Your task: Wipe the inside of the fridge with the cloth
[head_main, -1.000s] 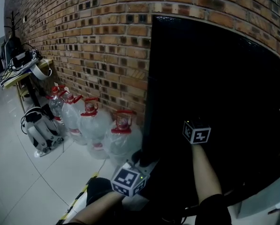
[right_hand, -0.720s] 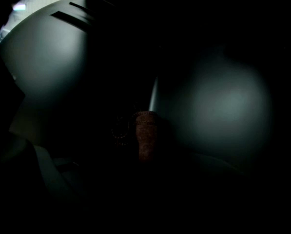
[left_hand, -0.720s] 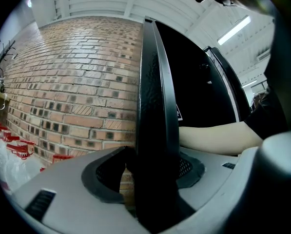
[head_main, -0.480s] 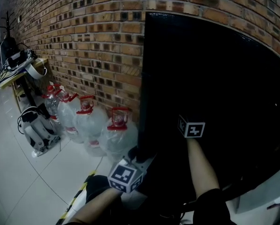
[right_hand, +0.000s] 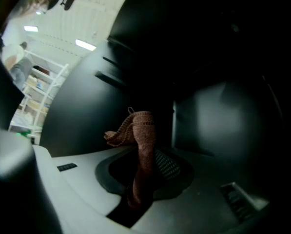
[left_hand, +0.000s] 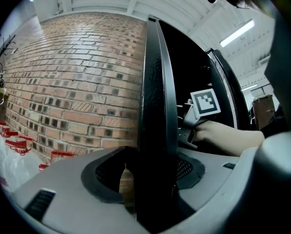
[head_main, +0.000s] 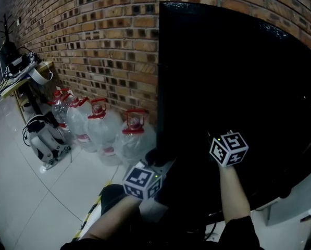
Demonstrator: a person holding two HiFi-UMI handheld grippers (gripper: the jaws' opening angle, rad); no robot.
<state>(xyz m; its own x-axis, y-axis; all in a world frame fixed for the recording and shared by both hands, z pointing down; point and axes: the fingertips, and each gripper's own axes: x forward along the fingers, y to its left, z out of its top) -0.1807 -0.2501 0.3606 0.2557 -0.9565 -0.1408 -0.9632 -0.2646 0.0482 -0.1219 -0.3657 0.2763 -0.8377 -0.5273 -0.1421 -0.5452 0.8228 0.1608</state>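
The tall black fridge door stands against the brick wall. My left gripper is shut on the door's front edge, which fills the gap between the pads; its marker cube shows low in the head view. The right gripper is shut on a reddish-brown knitted cloth, whose loose end sticks up past the fingertips. It points into the fridge's dark interior, where little can be made out. Its marker cube sits over the dark front, and from the left gripper view it appears beyond the door.
Several large water jugs with red caps stand on the floor along the brick wall, left of the fridge. A black-and-white bag lies further left, under a cluttered desk. White shelves show behind the right gripper.
The right gripper's cube has shifted to the right across the dark fridge front and turned a little. The left gripper has stayed on the door edge.
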